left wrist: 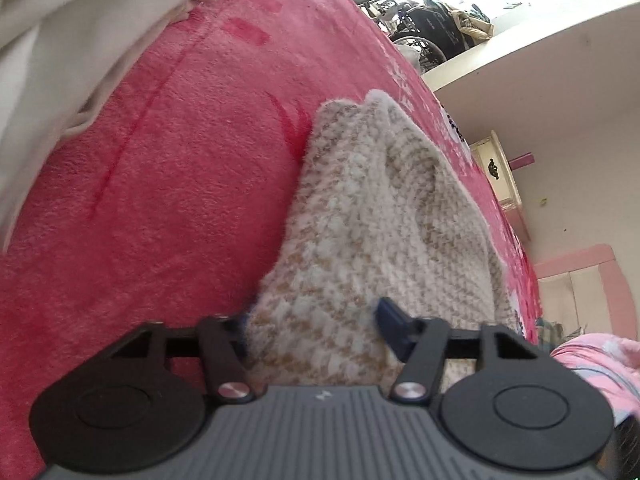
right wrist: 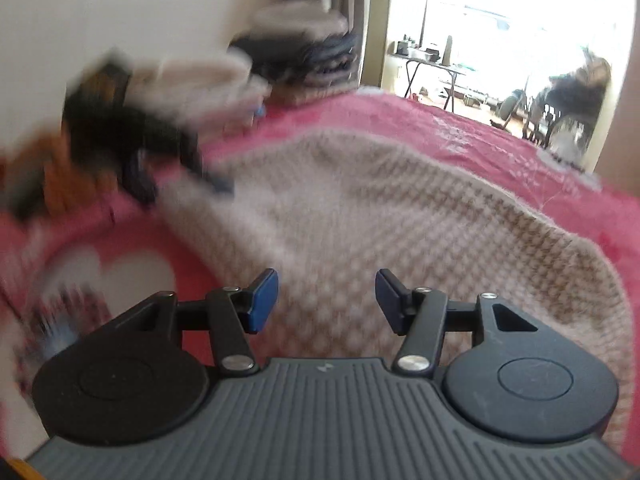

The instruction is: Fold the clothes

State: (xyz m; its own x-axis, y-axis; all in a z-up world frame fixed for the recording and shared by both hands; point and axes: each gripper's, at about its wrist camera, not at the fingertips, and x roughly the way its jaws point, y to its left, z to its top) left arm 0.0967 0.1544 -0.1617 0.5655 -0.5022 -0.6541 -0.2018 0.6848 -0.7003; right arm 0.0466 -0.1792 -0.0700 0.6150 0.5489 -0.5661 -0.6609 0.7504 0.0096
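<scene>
Jaws of the left gripper (left wrist: 316, 330) stand partly open with the near end of the knitted sweater (left wrist: 360, 216) bunched between them, though whether the pads press it cannot be told; from the left wrist the folded garment's long axis runs from 6 o'clock up toward 12 across the pink blanket (left wrist: 160, 180). From the right wrist, blurred, the right gripper (right wrist: 326, 300) is half open and empty over the sweater (right wrist: 360, 200), which stretches from 10 o'clock toward 4, the left gripper (right wrist: 152, 148) at its 10 o'clock end.
</scene>
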